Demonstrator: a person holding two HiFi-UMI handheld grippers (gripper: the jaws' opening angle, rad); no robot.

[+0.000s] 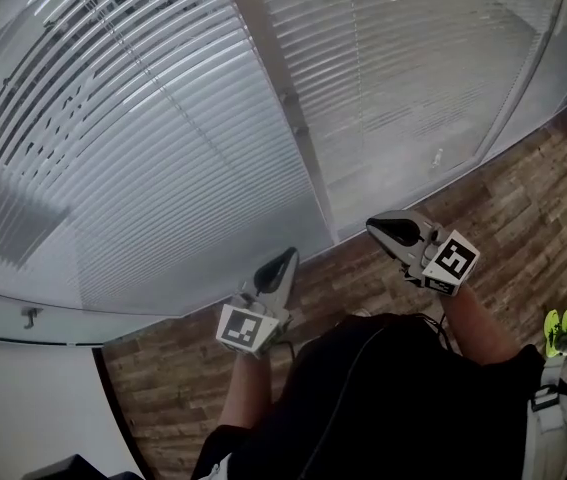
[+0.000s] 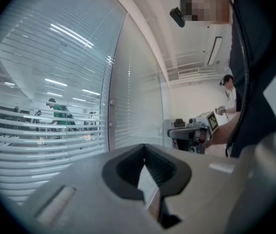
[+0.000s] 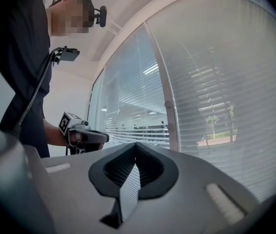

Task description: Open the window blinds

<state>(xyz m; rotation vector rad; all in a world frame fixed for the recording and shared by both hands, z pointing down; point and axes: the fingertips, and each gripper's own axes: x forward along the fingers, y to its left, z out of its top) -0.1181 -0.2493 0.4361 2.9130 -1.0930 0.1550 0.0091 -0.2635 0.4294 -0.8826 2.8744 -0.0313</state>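
Observation:
White slatted blinds cover two window panes that are split by a pale mullion (image 1: 298,133). The left blind (image 1: 163,148) has slats tilted partly apart, with dark gaps at its upper left; the right blind (image 1: 403,58) looks closed. A small white pull end (image 1: 438,156) hangs low on the right blind. My left gripper (image 1: 281,266) points at the foot of the left blind, jaws together and empty. My right gripper (image 1: 395,230) hovers near the mullion's base, shut on nothing. Neither touches the blinds. Each gripper view shows its own jaws closed (image 2: 145,152) (image 3: 135,150).
Wood-pattern floor (image 1: 523,208) runs along the window foot. A white ledge with a small hook (image 1: 30,317) is at lower left. Yellow-green shoes (image 1: 560,330) lie at the right. Another person (image 2: 229,89) stands far back in the room.

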